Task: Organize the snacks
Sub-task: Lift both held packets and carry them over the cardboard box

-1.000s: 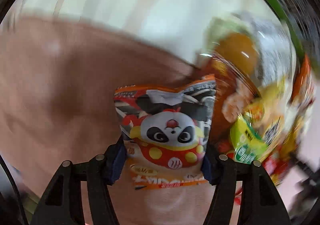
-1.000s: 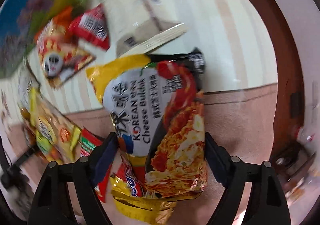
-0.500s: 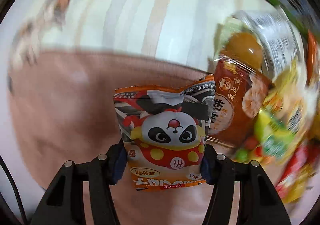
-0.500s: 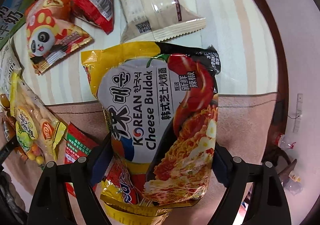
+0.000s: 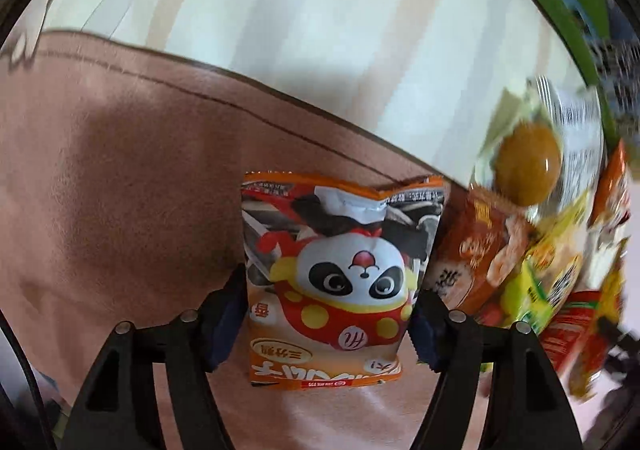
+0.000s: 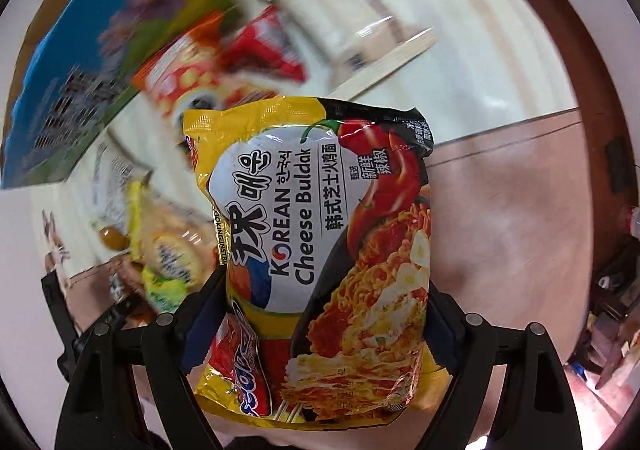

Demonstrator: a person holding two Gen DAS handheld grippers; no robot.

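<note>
My left gripper [image 5: 328,318] is shut on an orange panda snack packet [image 5: 340,274] and holds it above the pink-brown cloth [image 5: 120,178]. My right gripper [image 6: 320,330] is shut on a yellow Korean Cheese Buldak noodle packet [image 6: 320,250], held above the same cloth [image 6: 512,218]. A second panda packet [image 6: 188,82] lies on the striped sheet beyond the noodle packet, blurred.
A pile of snack packets [image 5: 540,270] lies to the right in the left wrist view, with a clear packet holding a brown egg [image 5: 528,166]. A blue and green box [image 6: 92,66], a red packet [image 6: 268,46] and a beige packet [image 6: 360,30] lie on the striped sheet [image 5: 320,30].
Both grippers keep their packets. The left view has shifted so the snack pile sits further right. The right view has swung, and the far packets are now blurred and higher in the frame.
</note>
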